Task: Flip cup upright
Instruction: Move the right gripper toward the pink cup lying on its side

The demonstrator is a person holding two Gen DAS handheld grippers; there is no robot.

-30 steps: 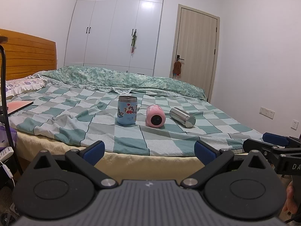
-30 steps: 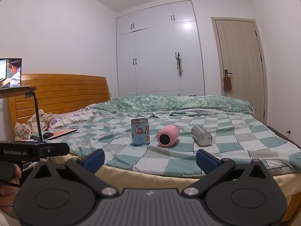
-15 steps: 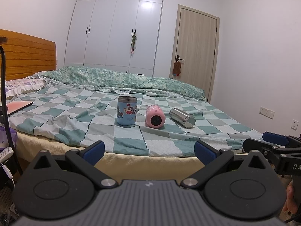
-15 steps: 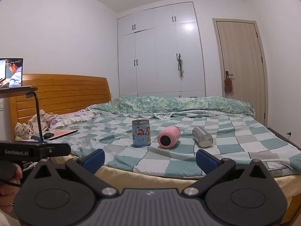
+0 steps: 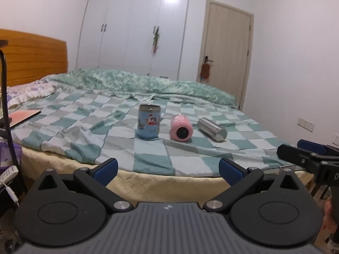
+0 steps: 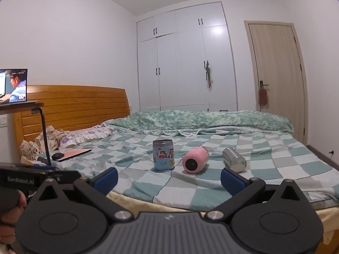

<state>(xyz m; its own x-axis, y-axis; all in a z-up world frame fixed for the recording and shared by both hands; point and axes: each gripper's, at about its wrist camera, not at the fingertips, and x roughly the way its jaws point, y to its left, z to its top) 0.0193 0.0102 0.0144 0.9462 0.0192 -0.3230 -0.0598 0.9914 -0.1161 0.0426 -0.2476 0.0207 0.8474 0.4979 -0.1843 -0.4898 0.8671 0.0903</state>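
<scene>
Three cups lie in a row on the checked bedspread point(image 5: 84, 127). A blue cartoon cup point(image 5: 148, 124) point(image 6: 163, 155) stands upright on the left. A pink cup point(image 5: 181, 128) point(image 6: 195, 160) lies on its side in the middle, one end facing me. A steel cup point(image 5: 211, 129) point(image 6: 234, 160) lies on its side on the right. My left gripper point(image 5: 168, 170) is open and empty, short of the bed's near edge. My right gripper point(image 6: 169, 178) is open and empty, also short of the bed. Each gripper shows at the edge of the other's view.
A green quilt point(image 6: 201, 119) lies bunched along the far side of the bed. A tablet and mouse point(image 6: 72, 154) lie at the left near the pillows. A wooden headboard point(image 6: 74, 105), a stand pole point(image 5: 8, 116) with a screen point(image 6: 13, 85), wardrobe and door surround the bed.
Both grippers have moved slightly forward toward the bed; the cups look a little larger. The cups have not moved.
</scene>
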